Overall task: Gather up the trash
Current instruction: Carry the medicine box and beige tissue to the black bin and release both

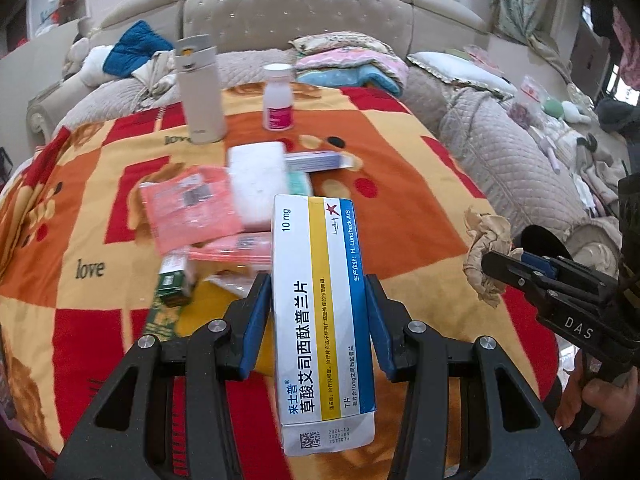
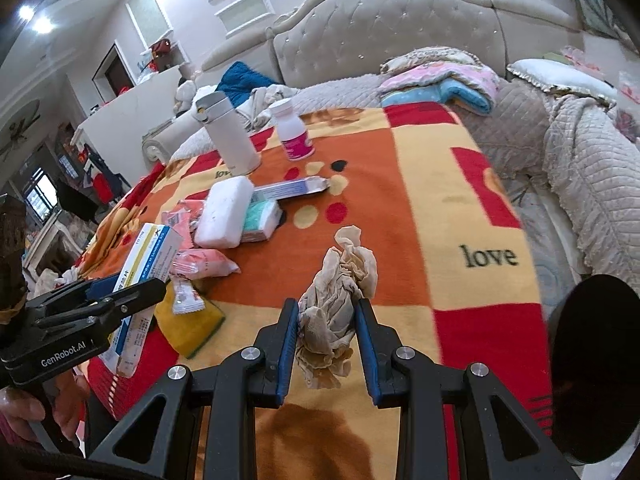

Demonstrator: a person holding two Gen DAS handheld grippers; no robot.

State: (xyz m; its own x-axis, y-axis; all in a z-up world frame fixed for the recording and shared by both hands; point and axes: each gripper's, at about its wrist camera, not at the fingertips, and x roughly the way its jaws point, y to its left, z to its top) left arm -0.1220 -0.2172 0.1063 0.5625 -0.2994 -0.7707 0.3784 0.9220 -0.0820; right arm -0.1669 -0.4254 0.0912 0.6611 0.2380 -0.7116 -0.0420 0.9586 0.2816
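1. Your left gripper has its fingers pinching a white, yellow and blue medicine box, lifted above the blanket-covered tabletop.
2. Your right gripper has its fingers pressed onto a crumpled beige tissue, held over the tabletop's near right part.
3. To your right, the tabletop edge is close; a black round bin rim sits just past it.
4. The right half of the blanket lies bare; the clutter sits left of centre.
5. That clutter: pink wrappers, a white case, a green carton, a yellow sponge.
6. Further back stand a white flask and a capped pill bottle; you cannot tell their contents.
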